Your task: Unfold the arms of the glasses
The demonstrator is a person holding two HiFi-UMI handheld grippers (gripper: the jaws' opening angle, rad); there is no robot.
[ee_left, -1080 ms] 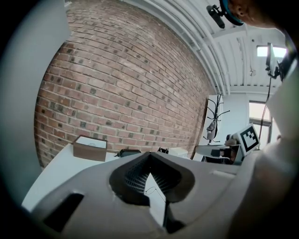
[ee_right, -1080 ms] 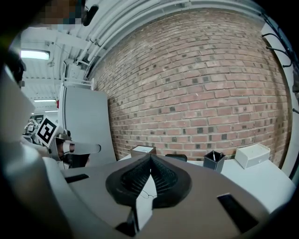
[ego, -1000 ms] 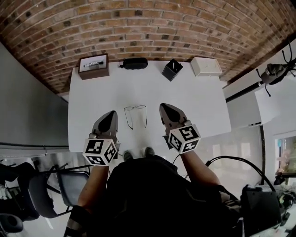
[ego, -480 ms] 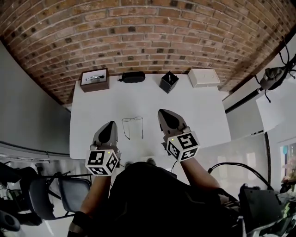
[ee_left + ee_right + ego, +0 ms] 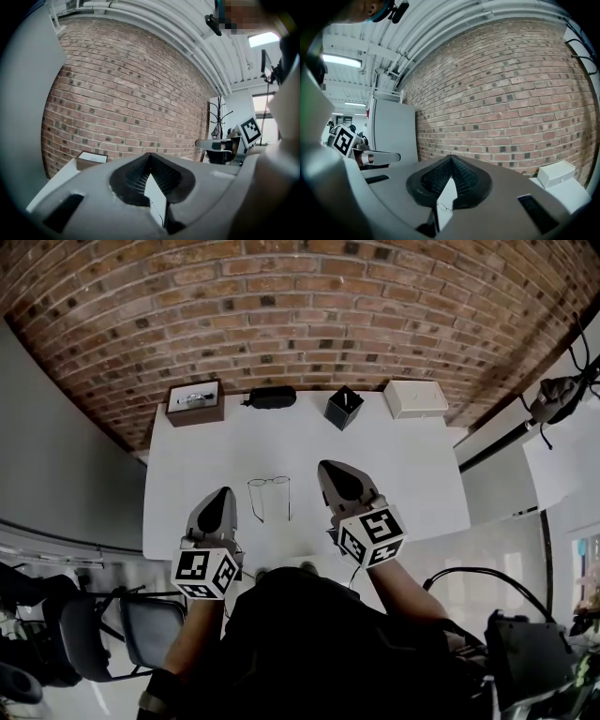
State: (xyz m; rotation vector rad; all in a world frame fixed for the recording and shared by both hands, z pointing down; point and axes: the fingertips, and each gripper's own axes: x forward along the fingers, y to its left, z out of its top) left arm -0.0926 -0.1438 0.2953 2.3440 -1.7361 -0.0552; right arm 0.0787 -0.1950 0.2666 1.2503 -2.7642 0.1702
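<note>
Thin wire-rimmed glasses (image 5: 269,495) lie on the white table (image 5: 403,465) with both arms spread out and pointing toward me. My left gripper (image 5: 224,492) hovers just left of them, shut, with nothing between its jaws. To their right, my right gripper (image 5: 327,467) is held above the table, also shut and empty. In the left gripper view the left gripper (image 5: 150,156) has its jaws meeting at the tip against the brick wall. In the right gripper view the right gripper (image 5: 451,157) is closed too, and the glasses (image 5: 445,207) show small through the slit below.
Along the table's far edge stand a brown box with a white top (image 5: 194,401), a black case (image 5: 272,397), a black square holder (image 5: 344,407) and a white box (image 5: 417,397). A brick wall rises behind. An office chair (image 5: 112,634) sits at my left.
Both grippers have lifted a little above the table and stay shut. The glasses lie where they were, arms spread.
</note>
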